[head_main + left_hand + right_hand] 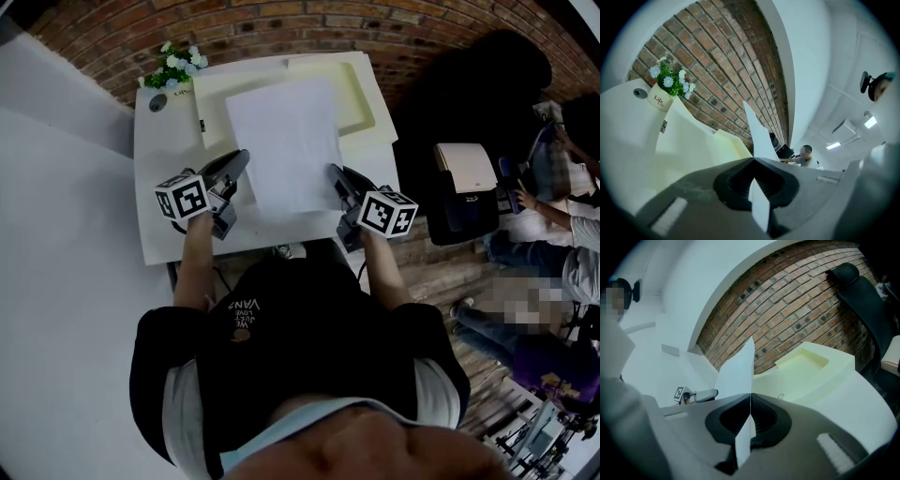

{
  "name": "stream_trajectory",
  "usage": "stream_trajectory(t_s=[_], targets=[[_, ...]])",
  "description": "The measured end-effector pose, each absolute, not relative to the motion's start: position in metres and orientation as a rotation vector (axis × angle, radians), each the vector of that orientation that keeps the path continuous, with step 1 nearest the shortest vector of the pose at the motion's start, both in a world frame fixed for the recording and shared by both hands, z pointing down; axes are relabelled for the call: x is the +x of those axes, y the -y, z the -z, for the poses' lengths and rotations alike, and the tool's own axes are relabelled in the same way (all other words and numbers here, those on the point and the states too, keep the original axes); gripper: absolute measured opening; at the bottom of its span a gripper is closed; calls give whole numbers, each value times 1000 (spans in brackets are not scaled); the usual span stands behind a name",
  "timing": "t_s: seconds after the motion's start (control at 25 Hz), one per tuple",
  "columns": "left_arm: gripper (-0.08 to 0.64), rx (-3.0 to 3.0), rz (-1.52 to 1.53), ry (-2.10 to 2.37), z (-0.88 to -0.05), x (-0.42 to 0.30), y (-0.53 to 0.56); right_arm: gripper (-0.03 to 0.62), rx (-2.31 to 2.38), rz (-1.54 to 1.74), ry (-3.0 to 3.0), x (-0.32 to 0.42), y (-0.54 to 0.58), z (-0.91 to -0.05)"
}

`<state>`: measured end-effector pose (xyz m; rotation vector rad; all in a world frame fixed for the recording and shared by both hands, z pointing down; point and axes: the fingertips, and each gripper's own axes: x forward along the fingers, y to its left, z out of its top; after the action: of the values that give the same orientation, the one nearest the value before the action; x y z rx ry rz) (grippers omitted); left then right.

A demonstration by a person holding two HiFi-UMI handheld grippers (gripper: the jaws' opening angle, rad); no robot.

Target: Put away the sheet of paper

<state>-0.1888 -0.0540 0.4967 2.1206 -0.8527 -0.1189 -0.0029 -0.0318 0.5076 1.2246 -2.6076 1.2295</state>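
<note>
The sheet of paper (281, 141) is clamped, one side edge each, between the fingers of the left gripper (241, 160) and right gripper (334, 174).

Fig.: White rectangular table (159, 220) carried a pale-yellow shallow tray (366, 111) at far edge; white pot w/ blue-and-white flowers (173, 67) & small grey round disc (157, 101) sat at far-left corner.

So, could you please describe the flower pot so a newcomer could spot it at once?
Find the white table by the brick wall. At its far left corner stands a small white pot of blue and white flowers. It is the only plant there.
</note>
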Motion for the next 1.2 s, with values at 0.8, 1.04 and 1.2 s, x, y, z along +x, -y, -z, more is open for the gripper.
stream_trajectory(t_s=[0.8,1.04,1.2], targets=[[-2,2059,100,992,-495,-170,94,0,1071,-1242,2602,19,88,-515],[-2,2033,102,1024,-500,-171,106,0,1023,-1252,2594,17,105,-522],[-2,2023,91,1045,-505,-174,116,0,1006,-1249,2588,15,117,-527]])
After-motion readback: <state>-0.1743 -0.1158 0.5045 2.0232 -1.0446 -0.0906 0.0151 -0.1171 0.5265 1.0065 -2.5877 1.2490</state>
